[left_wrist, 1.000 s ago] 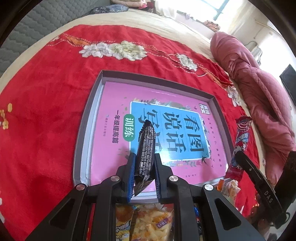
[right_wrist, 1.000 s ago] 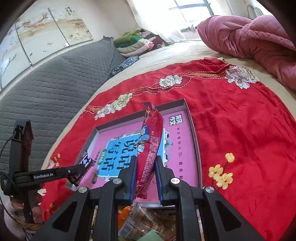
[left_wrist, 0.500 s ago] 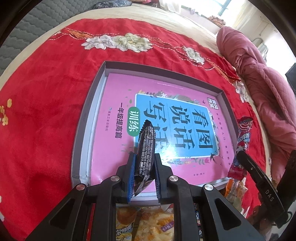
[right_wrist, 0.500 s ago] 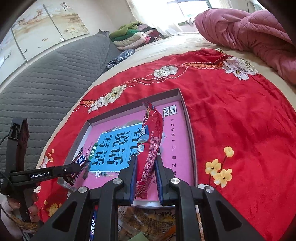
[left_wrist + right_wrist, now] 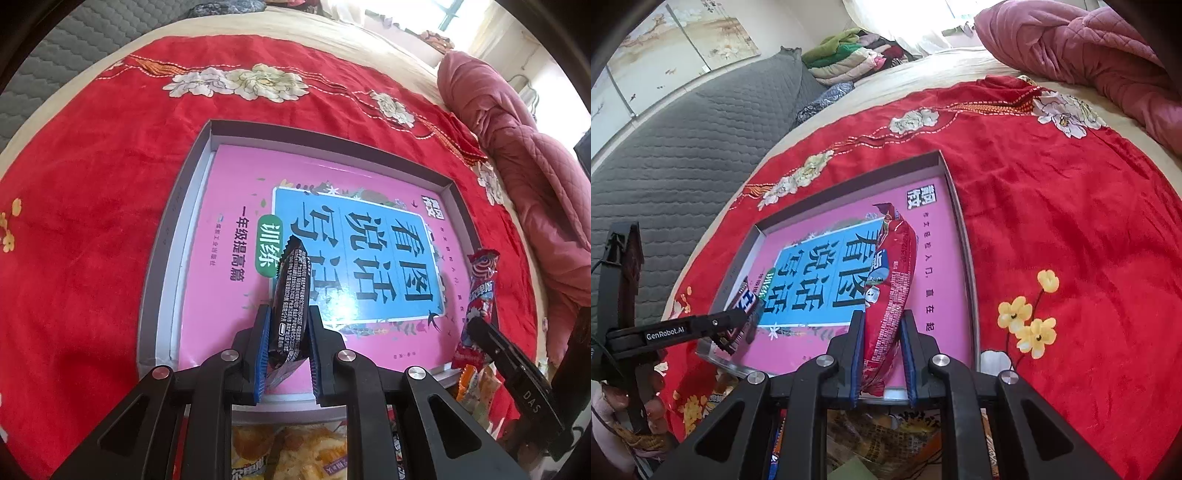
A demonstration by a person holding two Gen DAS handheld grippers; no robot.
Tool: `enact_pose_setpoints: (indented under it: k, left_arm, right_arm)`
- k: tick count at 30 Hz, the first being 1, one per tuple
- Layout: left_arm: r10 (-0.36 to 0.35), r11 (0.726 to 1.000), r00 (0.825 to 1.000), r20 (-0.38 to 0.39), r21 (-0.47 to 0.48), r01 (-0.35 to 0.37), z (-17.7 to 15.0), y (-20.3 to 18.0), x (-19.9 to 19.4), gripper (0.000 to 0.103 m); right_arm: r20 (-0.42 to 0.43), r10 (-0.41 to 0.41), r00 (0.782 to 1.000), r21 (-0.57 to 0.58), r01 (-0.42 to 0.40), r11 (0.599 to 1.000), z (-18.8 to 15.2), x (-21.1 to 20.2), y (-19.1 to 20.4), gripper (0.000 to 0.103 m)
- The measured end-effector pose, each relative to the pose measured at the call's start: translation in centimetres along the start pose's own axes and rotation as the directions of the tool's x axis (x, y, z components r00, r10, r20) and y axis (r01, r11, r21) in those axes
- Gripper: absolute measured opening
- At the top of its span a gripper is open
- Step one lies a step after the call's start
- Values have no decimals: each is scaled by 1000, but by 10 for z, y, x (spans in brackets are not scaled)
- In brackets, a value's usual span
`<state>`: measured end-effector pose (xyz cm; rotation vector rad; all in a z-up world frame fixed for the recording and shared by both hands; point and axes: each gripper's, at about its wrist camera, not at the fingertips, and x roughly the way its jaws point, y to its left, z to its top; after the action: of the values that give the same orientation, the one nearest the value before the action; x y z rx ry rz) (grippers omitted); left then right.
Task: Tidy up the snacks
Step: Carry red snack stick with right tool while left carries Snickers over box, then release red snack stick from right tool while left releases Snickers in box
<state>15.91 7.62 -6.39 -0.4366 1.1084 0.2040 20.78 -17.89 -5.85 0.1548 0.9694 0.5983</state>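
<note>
My left gripper is shut on a black snack packet that stands upright between its blue pads, above the near part of a shallow grey box lined with a pink and blue printed sheet. My right gripper is shut on a long red snack packet, held over the same grey box near its right wall. In the left wrist view the red packet and the right gripper's black finger show at the box's right edge. The left gripper with the black packet appears at the box's left corner in the right wrist view.
The box lies on a red flowered cloth spread over a bed. Loose snack bags lie under the grippers at the near edge. A pink quilt is bunched at the right, a grey padded headboard and folded clothes beyond.
Both views have tilted slightly downward, so the box fills more of each frame. Both packets stay gripped as before.
</note>
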Motion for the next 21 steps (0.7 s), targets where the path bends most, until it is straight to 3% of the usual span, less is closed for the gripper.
enact_pose_setpoints:
  k: [21]
  left_arm:
    - [16, 1000, 1000, -18, -5, -17, -4, 7, 3, 19]
  right_arm:
    - [-23, -22, 999, 25, 22, 999, -1, -4, -5, 19]
